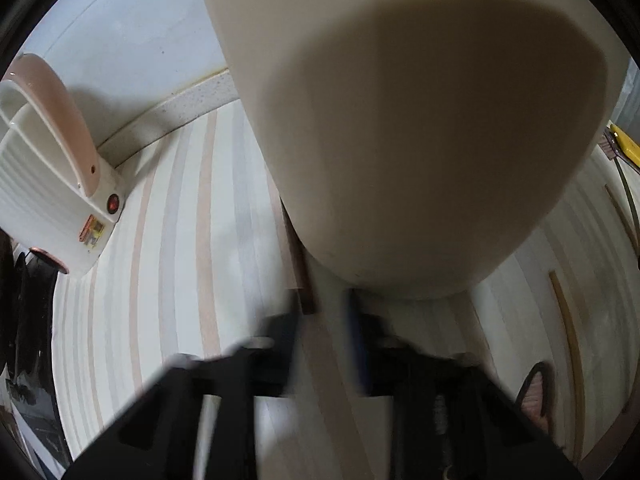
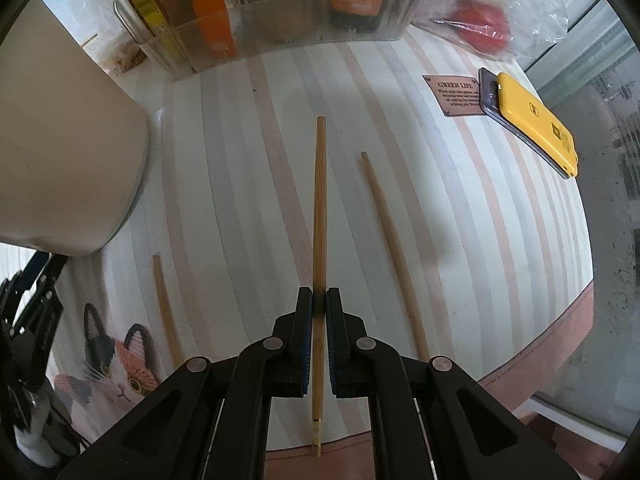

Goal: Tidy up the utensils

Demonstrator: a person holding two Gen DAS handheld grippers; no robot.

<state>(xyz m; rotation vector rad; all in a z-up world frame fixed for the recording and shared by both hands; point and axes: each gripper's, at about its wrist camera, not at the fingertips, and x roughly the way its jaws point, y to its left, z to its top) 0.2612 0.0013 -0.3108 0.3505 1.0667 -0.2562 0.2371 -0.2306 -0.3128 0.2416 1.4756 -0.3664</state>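
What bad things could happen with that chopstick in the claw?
The right claw pinches the chopstick far back, so its long front end could swing and miss the cream cup. It might also bump the two loose chopsticks lying beside it. The left claw grips the cup only at its rim, so it could tip.

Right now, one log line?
right gripper: shut on chopstick | left gripper: holding cup | mat: two chopsticks loose
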